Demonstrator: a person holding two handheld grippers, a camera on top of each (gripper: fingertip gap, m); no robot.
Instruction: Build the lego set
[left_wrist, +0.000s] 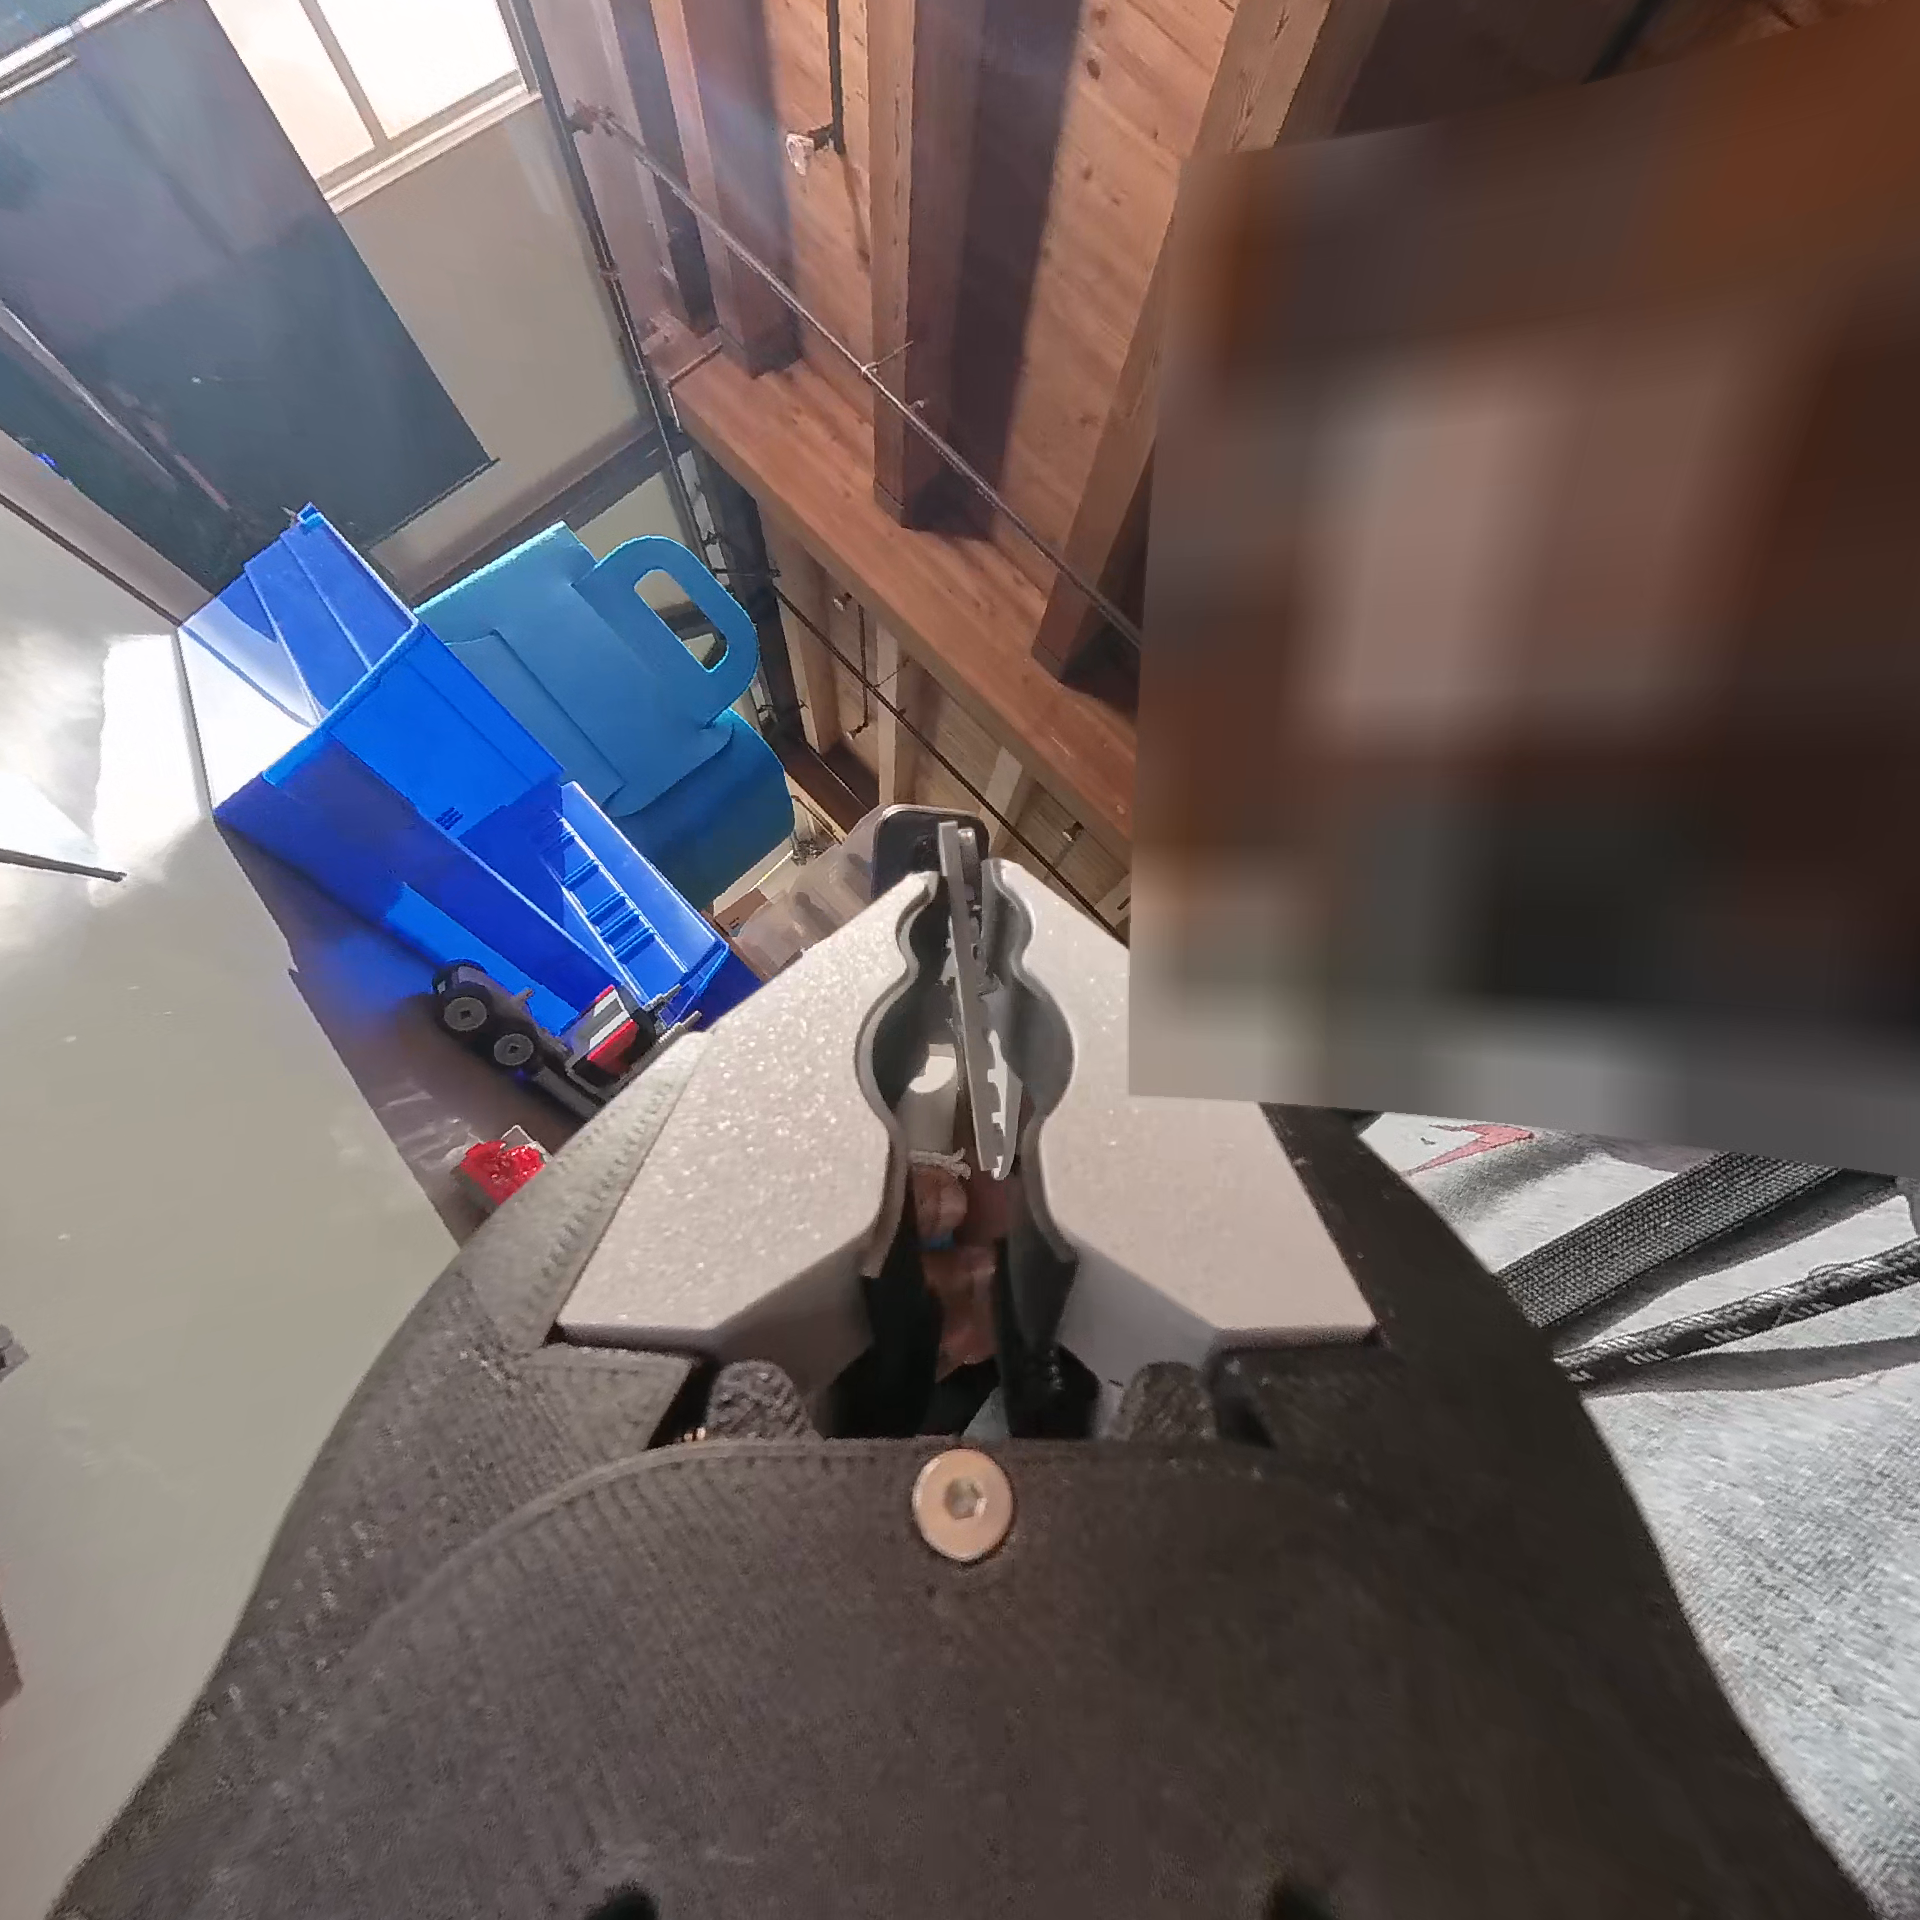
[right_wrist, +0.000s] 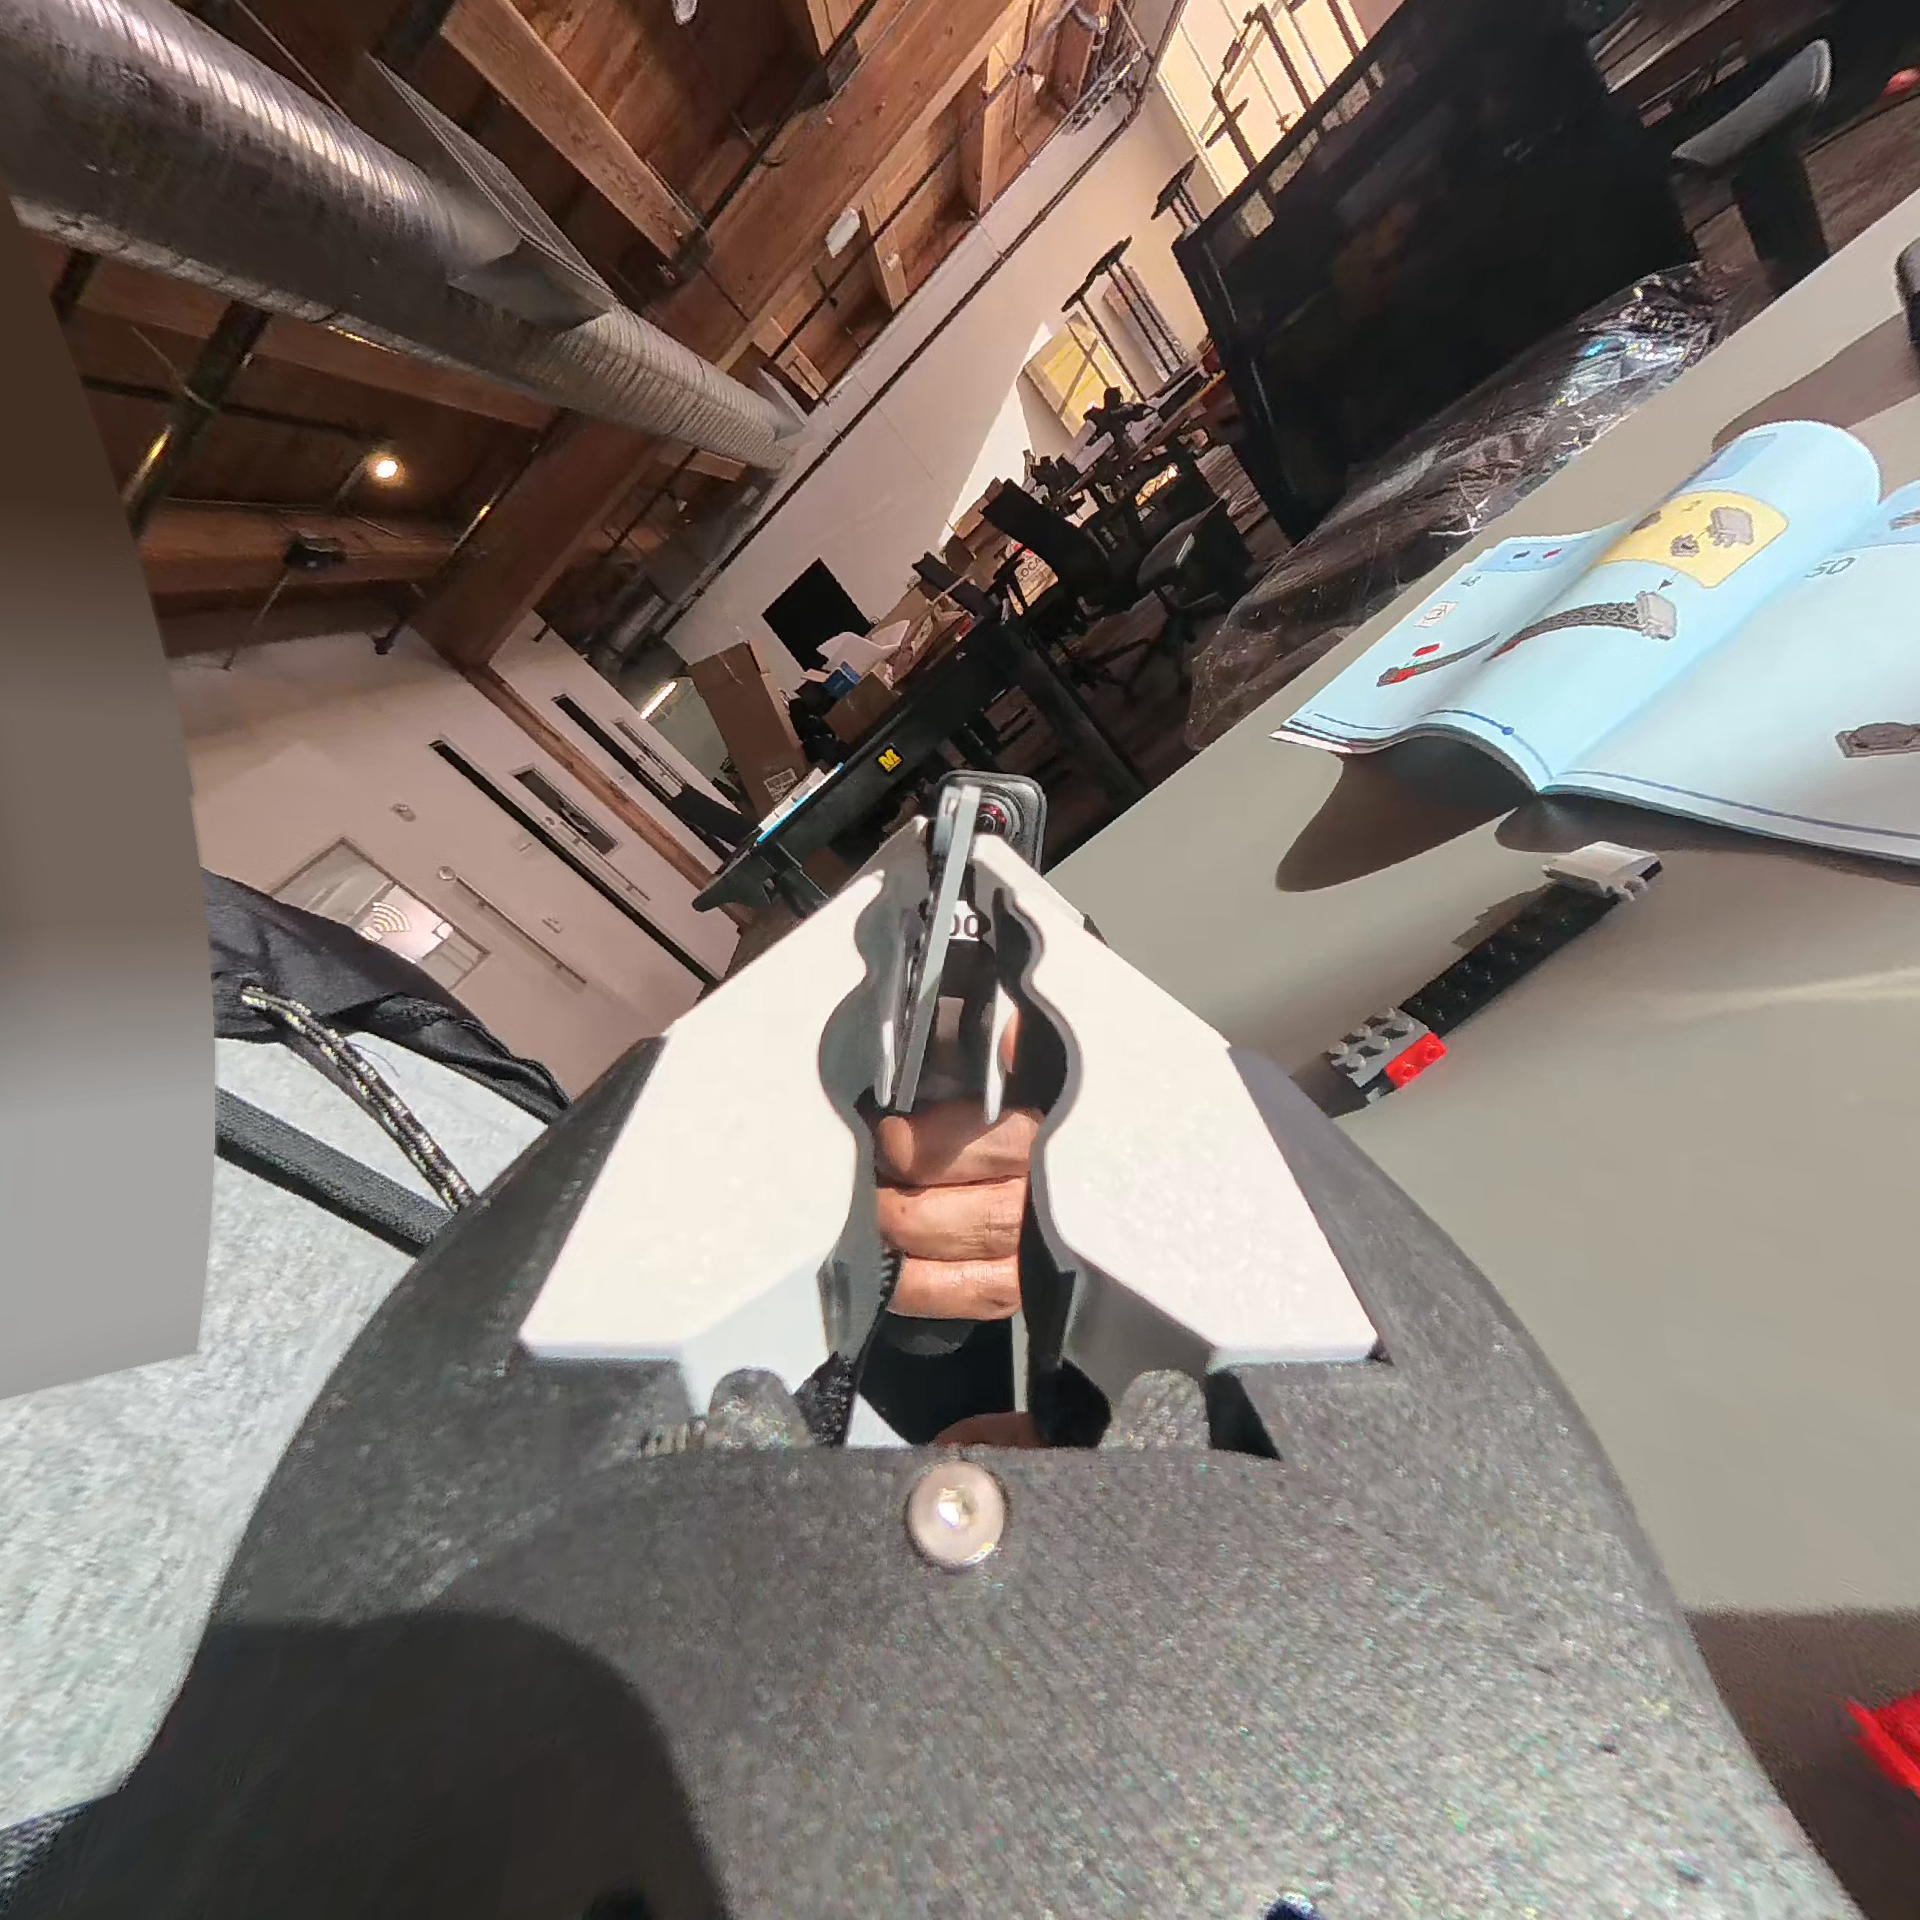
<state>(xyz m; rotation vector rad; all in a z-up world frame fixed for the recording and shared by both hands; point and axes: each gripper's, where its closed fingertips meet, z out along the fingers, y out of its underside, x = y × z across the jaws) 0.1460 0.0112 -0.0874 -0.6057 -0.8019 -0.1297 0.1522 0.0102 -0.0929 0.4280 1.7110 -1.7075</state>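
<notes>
My left gripper (left_wrist: 961, 883) is shut on a flat grey lego plate (left_wrist: 977, 997), seen edge-on between the fingers, studs facing right. My right gripper (right_wrist: 948, 844) is shut on a grey lego plate (right_wrist: 930, 977), also seen edge-on. The two grippers meet tip to tip in the air, tilted upward. Each view shows the other gripper's camera just past the tips, in the left wrist view (left_wrist: 909, 844) and the right wrist view (right_wrist: 1008, 821). I cannot tell whether it is one plate or two pressed together. A hand (right_wrist: 956, 1216) shows behind the right gripper's fingers.
A part-built lego truck with grey wheels (left_wrist: 540, 1029) lies on the grey table (left_wrist: 156, 1091) beside a blue bin (left_wrist: 447, 769). An open instruction booklet (right_wrist: 1662, 665), a long black plate (right_wrist: 1507, 956) and small grey and red bricks (right_wrist: 1387, 1049) lie on the table's right side. My two grippers' fingertips are within a few centimetres of each other.
</notes>
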